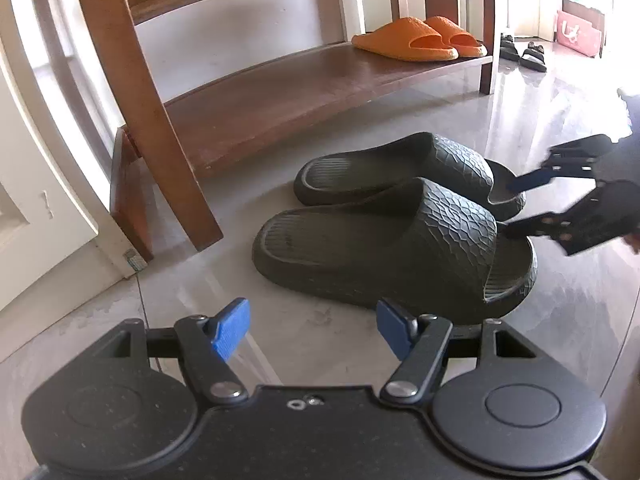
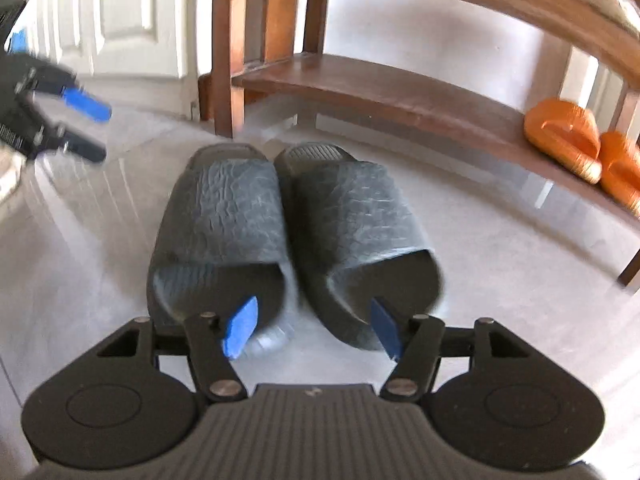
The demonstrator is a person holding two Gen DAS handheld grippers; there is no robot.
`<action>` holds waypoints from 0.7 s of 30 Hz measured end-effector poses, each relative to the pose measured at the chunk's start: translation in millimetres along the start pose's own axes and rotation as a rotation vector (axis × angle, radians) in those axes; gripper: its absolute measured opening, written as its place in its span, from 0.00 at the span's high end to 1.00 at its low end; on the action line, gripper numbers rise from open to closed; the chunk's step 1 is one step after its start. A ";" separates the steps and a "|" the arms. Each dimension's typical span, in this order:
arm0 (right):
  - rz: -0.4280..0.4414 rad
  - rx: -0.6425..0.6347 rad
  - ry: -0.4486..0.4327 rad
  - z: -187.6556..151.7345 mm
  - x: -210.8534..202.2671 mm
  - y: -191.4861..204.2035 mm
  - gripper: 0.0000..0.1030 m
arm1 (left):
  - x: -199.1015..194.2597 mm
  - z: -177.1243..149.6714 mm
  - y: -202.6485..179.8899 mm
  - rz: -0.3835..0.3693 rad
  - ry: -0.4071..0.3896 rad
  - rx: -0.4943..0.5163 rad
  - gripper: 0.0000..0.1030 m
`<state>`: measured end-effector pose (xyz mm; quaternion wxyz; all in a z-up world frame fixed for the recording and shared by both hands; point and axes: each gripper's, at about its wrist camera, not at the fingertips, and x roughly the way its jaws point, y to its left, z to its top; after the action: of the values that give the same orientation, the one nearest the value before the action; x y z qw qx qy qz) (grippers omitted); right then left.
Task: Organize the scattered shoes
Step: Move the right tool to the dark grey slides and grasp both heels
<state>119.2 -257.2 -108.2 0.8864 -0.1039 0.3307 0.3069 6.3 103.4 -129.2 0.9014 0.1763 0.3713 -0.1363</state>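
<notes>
Both tongs [image 1: 312,330] [image 2: 314,330] are matte black, with blue pads, silver pivot screws and round housings.

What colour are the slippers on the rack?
Orange slippers; clearest in the left wrist view.

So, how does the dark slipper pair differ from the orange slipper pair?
The dark slipper pair lies on the floor before the rack; the orange slipper pair sits on the rack's lower shelf. The dark pair is near the right gripper; the orange pair is far from both. Both are open-toed slides set side by side.
</notes>
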 end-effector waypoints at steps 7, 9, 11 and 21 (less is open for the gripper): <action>-0.008 0.038 -0.026 1.9 31.2 8.4 0.31 | -2.7 -1.0 -0.7 0.013 -0.003 -0.004 0.32; -0.016 0.029 -0.040 -0.2 26.9 16.8 0.30 | -0.9 0.2 -2.5 0.008 -0.002 0.001 0.32; -0.031 0.027 -0.060 1.6 38.5 26.0 0.30 | 1.0 1.9 -4.5 0.002 -0.002 0.009 0.32; -0.009 0.086 -0.122 9.8 50.4 46.1 0.30 | 13.9 13.0 0.5 0.004 -0.017 -0.004 0.32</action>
<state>126.0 -193.0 -132.7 0.9098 -0.0486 0.2886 0.2941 24.2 96.8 -130.5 0.9051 0.1742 0.3635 -0.1354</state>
